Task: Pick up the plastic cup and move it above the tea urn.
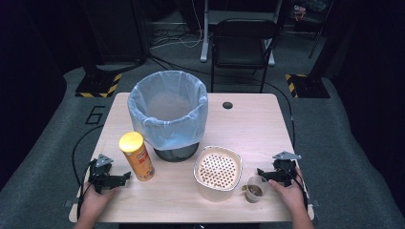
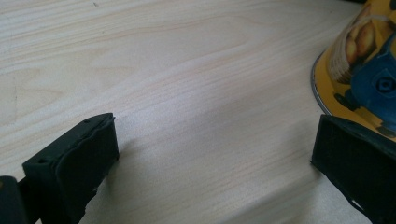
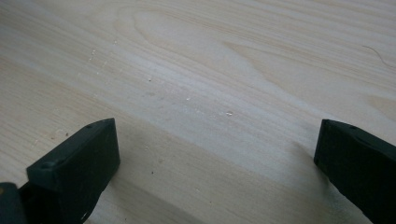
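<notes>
lined bin (image 1: 168,112) stands mid-table (image 1: 248,124). yellow chip can (image 1: 137,156) upright just front-left of bin; perforated cream container (image 1: 218,172) front-right of bin; small clear cup (image 1: 254,189) beyond it. left gripper (image 1: 125,177) near can, right gripper (image 1: 258,172) beside cup, both jaws apart, empty.

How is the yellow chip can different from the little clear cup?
The chip can is tall, yellow and closed with a lid; the clear cup is short, see-through and open on top. The chip can stands near the left gripper, the clear cup by the right gripper. Both stand upright on the table.
</notes>
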The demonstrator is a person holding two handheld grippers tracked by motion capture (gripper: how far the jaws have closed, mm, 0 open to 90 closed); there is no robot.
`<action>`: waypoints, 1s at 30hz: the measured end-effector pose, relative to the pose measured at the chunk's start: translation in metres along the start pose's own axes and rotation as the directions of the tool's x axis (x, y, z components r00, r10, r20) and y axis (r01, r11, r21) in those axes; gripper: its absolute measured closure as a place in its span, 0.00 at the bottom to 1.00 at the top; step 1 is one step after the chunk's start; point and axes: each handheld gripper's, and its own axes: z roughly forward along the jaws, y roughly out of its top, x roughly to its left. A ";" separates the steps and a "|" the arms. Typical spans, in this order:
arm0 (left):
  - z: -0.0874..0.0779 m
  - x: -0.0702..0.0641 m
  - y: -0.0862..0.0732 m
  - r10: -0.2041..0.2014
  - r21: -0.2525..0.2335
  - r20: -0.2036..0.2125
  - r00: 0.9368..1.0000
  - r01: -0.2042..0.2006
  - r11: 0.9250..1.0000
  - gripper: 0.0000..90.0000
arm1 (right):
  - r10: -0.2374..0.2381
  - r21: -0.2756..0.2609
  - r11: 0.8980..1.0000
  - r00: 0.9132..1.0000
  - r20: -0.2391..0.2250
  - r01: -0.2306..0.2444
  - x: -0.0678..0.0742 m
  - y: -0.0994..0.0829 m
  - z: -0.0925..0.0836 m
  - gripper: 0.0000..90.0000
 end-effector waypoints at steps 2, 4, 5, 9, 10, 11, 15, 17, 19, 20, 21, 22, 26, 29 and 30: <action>-0.001 0.000 -0.002 0.014 -0.006 -0.006 1.000 -0.014 1.000 0.00 | -0.005 0.001 1.000 1.000 -0.007 0.005 0.000 0.000 0.000 0.00; -0.003 0.000 -0.003 0.020 0.008 0.002 1.000 -0.020 1.000 0.00 | -0.011 -0.003 1.000 1.000 -0.016 0.011 0.001 0.000 0.000 0.00; -0.004 0.000 -0.003 0.027 0.009 0.000 1.000 -0.027 1.000 0.01 | -0.017 -0.004 1.000 1.000 -0.010 0.017 0.001 0.000 0.000 0.00; -0.004 -0.002 -0.005 0.012 -0.007 -0.005 1.000 -0.012 1.000 0.00 | -0.021 -0.015 1.000 1.000 -0.018 0.021 0.002 -0.002 -0.003 0.06; -0.004 -0.002 -0.005 0.012 -0.006 -0.004 1.000 -0.012 1.000 0.00 | -0.022 -0.016 1.000 1.000 -0.020 0.021 0.003 -0.002 -0.003 0.06; -0.005 -0.003 -0.005 0.007 -0.002 0.001 1.000 -0.007 1.000 0.00 | -0.014 -0.019 1.000 1.000 -0.018 0.014 0.003 -0.002 -0.002 0.07; -0.006 -0.003 -0.005 0.024 0.010 0.005 1.000 -0.024 1.000 0.00 | -0.018 -0.021 1.000 1.000 -0.016 0.017 0.003 -0.002 -0.003 0.08; -0.006 -0.003 -0.005 0.026 0.010 0.004 1.000 -0.026 1.000 0.00 | -0.022 -0.022 1.000 1.000 -0.019 0.021 0.003 -0.002 -0.003 0.08; -0.007 -0.002 -0.005 0.036 0.018 0.005 0.999 -0.036 0.999 0.00 | -0.025 -0.026 0.999 0.999 -0.027 0.024 0.003 -0.002 -0.004 0.10; -0.007 -0.002 -0.005 0.036 0.019 0.005 0.999 -0.036 0.999 0.01 | -0.030 -0.028 0.999 0.999 -0.028 0.029 0.003 -0.002 -0.004 0.12; -0.007 -0.002 -0.005 0.037 0.019 0.005 0.999 -0.037 0.999 0.01 | -0.030 -0.030 0.999 0.999 -0.032 0.029 0.003 -0.003 -0.004 0.13; -0.007 -0.003 -0.005 0.029 0.013 0.004 1.000 -0.029 0.999 0.01 | -0.035 -0.031 0.999 0.999 -0.035 0.033 0.003 -0.003 -0.005 0.15; -0.006 -0.003 -0.005 0.026 0.010 0.003 1.000 -0.026 1.000 0.01 | -0.033 -0.041 0.999 0.999 -0.038 0.031 0.004 -0.003 -0.006 0.18; -0.007 -0.003 -0.005 0.021 0.010 0.002 1.000 -0.021 1.000 0.01 | -0.029 -0.044 0.999 0.999 -0.032 0.028 0.005 -0.004 -0.007 0.21; -0.006 -0.004 -0.006 0.020 0.000 -0.005 1.000 -0.020 1.000 0.01 | -0.027 -0.048 0.999 0.999 -0.036 0.025 0.006 -0.005 -0.008 0.22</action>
